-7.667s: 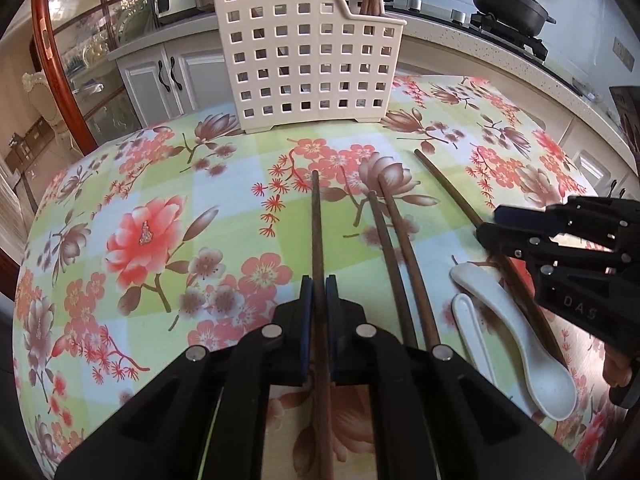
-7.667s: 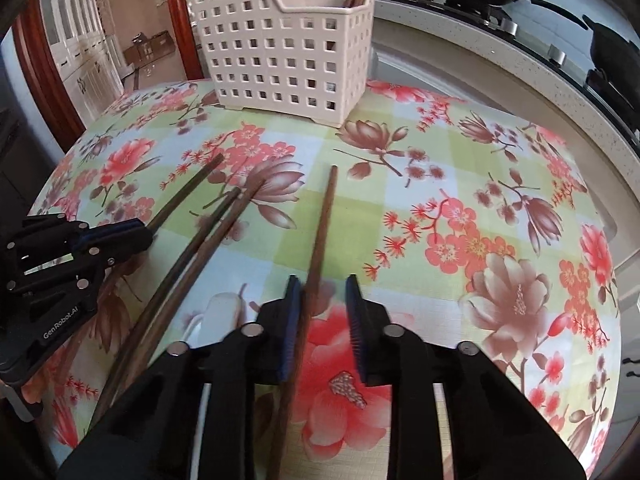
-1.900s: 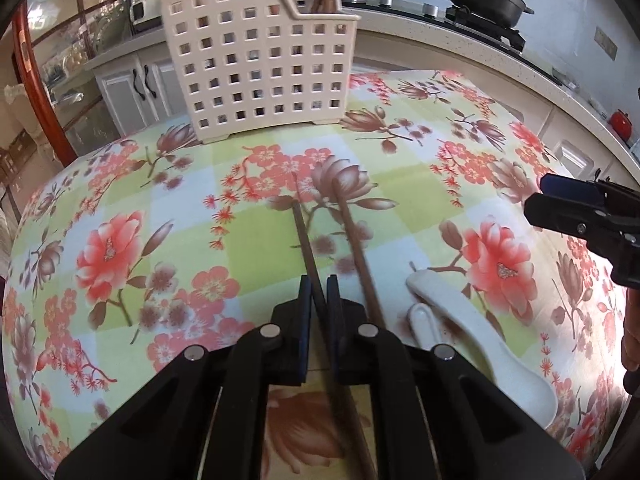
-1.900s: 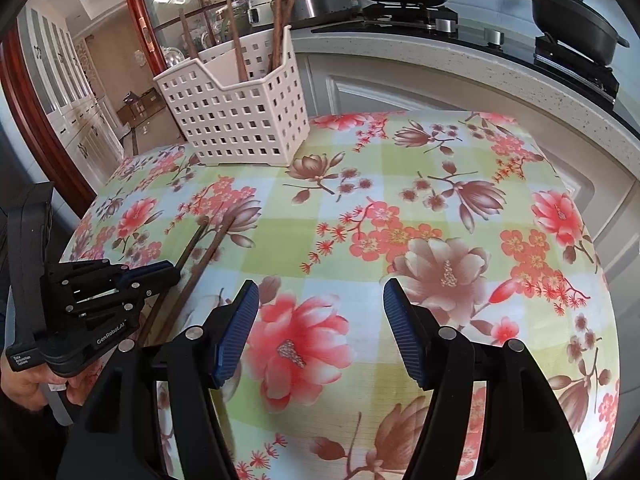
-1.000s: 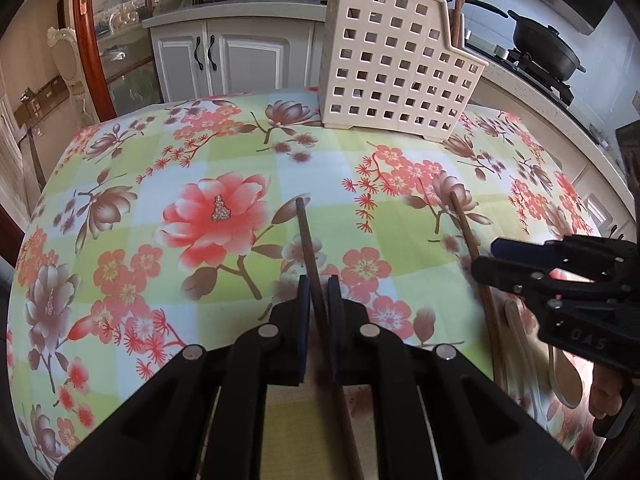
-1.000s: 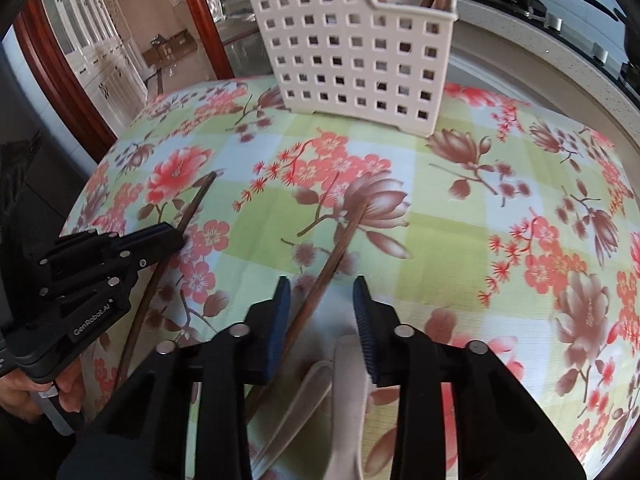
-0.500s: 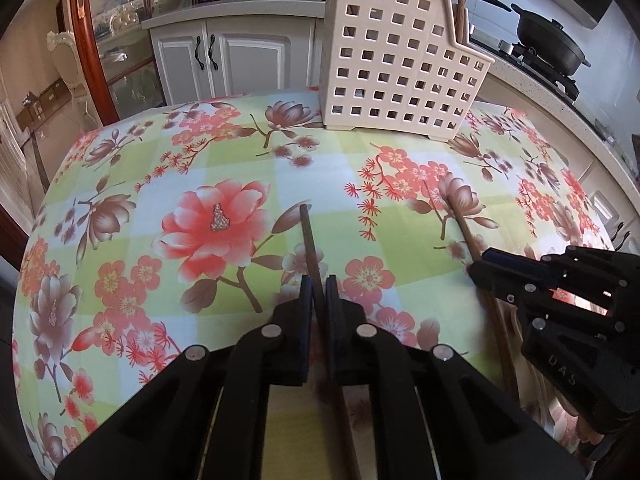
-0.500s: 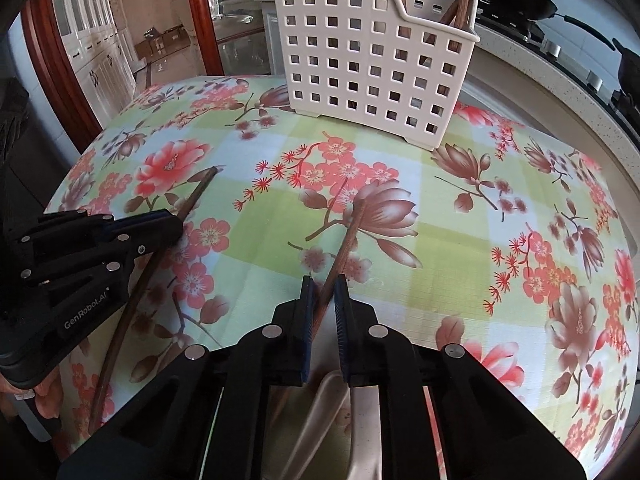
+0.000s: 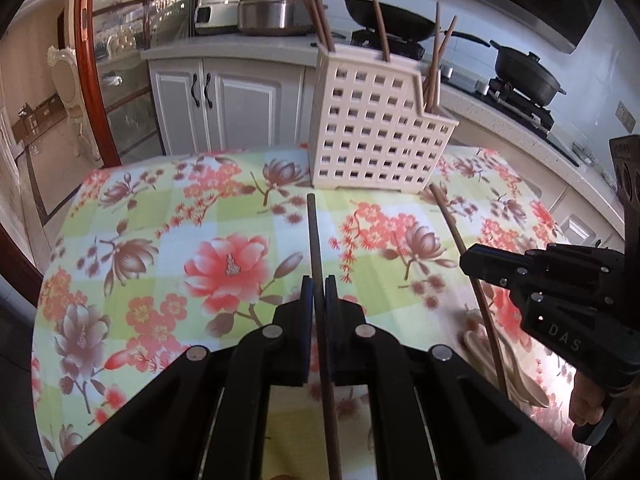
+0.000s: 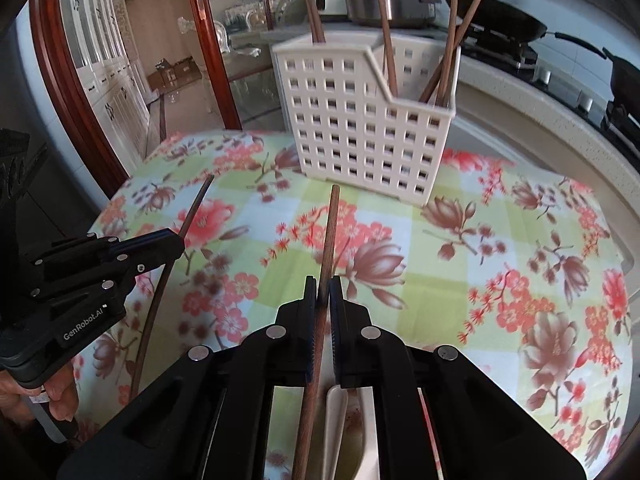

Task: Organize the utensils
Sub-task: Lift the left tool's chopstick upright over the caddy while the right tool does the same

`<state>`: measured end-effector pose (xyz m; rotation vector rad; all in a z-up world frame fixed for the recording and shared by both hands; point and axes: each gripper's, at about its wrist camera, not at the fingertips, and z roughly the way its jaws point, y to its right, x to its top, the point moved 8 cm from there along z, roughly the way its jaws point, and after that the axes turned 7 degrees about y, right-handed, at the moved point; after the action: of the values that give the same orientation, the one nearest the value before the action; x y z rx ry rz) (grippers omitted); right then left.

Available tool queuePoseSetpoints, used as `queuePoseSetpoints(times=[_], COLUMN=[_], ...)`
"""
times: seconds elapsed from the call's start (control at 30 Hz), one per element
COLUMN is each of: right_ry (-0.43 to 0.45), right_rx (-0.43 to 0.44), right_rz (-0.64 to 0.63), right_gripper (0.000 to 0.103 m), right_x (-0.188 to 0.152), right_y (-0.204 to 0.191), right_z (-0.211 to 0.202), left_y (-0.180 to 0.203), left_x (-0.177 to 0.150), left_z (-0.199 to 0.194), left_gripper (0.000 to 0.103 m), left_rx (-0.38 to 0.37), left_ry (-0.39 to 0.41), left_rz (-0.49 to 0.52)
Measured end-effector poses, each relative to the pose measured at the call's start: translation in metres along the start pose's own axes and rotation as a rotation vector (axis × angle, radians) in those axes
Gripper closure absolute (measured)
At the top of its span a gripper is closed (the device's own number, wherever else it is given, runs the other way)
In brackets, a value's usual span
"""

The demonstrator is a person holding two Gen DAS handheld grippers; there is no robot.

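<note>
My left gripper is shut on a dark brown chopstick and holds it above the floral tablecloth, tip toward the white perforated utensil basket. My right gripper is shut on a second brown chopstick, also raised and aimed at the basket. Several chopsticks stand in the basket. White ceramic spoons lie on the cloth below the right gripper; part of one shows in the right wrist view. Each gripper shows in the other's view, the left and the right.
The round table has a flowered cloth and drops off at its edges on all sides. Behind it runs a kitchen counter with a stove, black pans and a steel pot. White cabinets stand at back left.
The right gripper closed on a chopstick and lifted it off the cloth. Both grippers rose with their chopsticks and now sit higher, facing the basket.
</note>
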<state>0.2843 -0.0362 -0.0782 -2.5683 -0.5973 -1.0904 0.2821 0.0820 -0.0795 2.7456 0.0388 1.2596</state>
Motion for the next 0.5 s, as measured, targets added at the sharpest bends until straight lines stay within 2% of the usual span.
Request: queuePoseSetpoints(times=[0.23, 0.5], right_ry=[0.089, 0.16], right_rx=[-0.002, -0.027], right_rz=[-0.012, -0.017], right_gripper=[0.096, 0.096], right_x=[0.023, 0.039], right_y=[0.0, -0.001], right_z=[-0.041, -0.066], left_y=[0.008, 0.021], left_x=[0.025, 0.046], left_z=[-0.028, -0.053], left_gripper=[0.097, 0.097], left_rx=[-0.004, -0.007], left_ry=[0.079, 0.148], left_rz=[0.017, 0.045])
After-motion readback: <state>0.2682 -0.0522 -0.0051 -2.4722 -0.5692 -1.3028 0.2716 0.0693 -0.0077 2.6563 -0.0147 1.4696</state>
